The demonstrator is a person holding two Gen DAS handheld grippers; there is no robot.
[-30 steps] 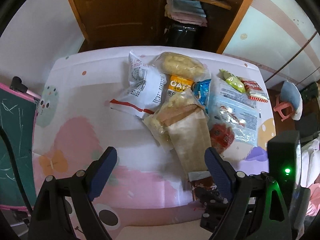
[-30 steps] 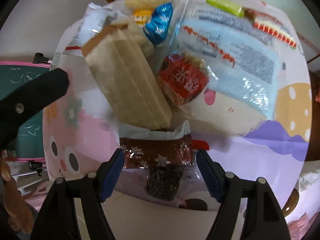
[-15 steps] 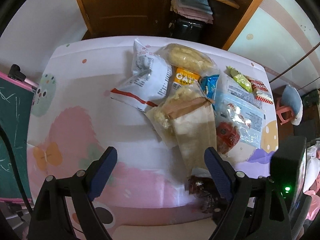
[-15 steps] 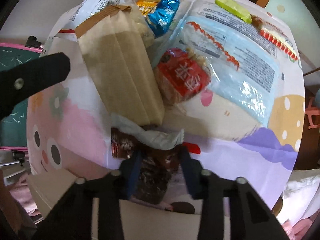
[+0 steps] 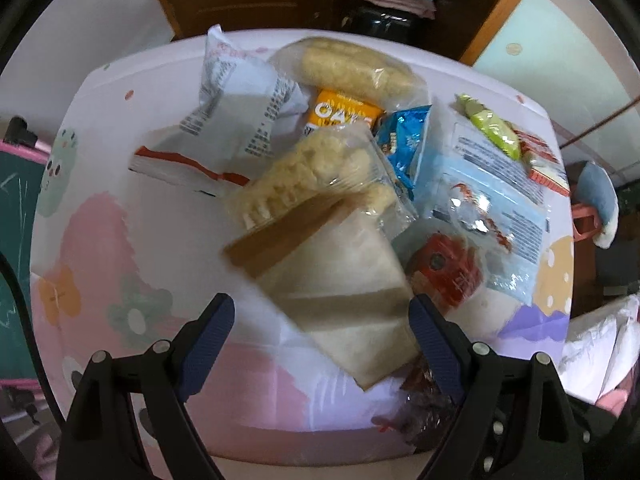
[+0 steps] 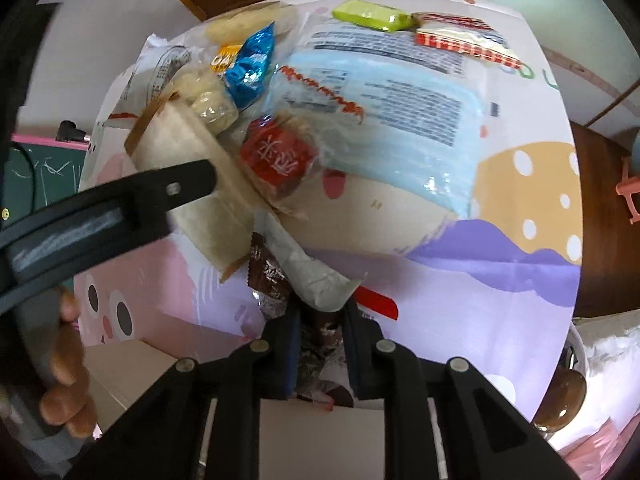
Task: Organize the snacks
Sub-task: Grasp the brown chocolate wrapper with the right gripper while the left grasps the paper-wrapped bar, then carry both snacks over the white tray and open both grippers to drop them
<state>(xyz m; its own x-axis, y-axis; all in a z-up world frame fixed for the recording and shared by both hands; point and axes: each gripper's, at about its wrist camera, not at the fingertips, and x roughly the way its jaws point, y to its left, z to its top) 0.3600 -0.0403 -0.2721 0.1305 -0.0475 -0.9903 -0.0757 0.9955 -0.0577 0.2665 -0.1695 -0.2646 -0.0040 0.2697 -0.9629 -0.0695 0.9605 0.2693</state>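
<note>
A pile of snack packs lies on the cartoon-print table (image 5: 100,240). My right gripper (image 6: 320,320) is shut on a dark brown foil snack pack (image 6: 272,276) at the table's near edge; the pack also shows in the left wrist view (image 5: 420,408). My left gripper (image 5: 322,328) is open and empty, its fingers on either side of the near end of a long beige paper-wrapped pack (image 5: 340,288), just above it. That pack also shows in the right wrist view (image 6: 192,168), with the left gripper's finger (image 6: 120,208) across it.
Other packs: a white bag (image 5: 240,112), clear bags of puffed snacks (image 5: 352,68), an orange pack (image 5: 340,114), a blue foil pack (image 5: 400,140), a light blue bag (image 6: 380,100), a red pack (image 6: 280,160), a green pack (image 6: 372,14). A chalkboard (image 5: 16,200) stands left.
My right gripper closed on the dark brown pack and has drawn it toward the near edge. My left gripper moved forward and lower over the beige pack.
</note>
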